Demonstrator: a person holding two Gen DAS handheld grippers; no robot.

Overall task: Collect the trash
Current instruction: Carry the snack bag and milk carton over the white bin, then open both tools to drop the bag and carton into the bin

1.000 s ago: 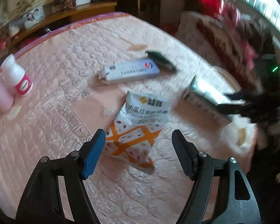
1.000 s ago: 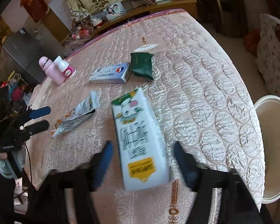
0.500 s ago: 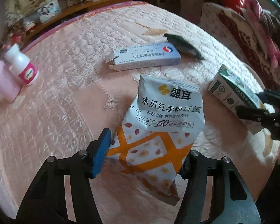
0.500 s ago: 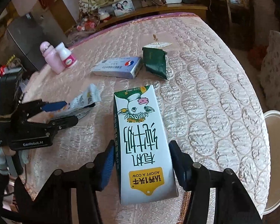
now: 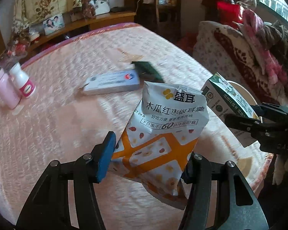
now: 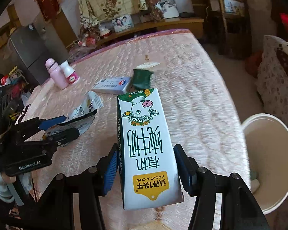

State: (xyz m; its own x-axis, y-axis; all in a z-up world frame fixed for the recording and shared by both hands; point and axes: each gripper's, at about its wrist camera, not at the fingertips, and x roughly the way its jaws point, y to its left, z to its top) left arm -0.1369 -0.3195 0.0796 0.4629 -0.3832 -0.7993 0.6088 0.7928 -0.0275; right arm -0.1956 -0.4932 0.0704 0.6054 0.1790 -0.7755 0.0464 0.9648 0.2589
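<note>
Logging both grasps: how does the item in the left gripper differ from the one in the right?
The snack pouch is a soft, crinkled, torn-open bag, white and orange; the milk carton is a rigid box, white and green. Both are clamped and lifted off the bed: left gripper, right gripper.

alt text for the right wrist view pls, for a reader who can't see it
The right tongs grip a white and green milk carton above a pink quilted bed. A white bin stands at right; at left, the left tongs pinch a snack bag.
</note>
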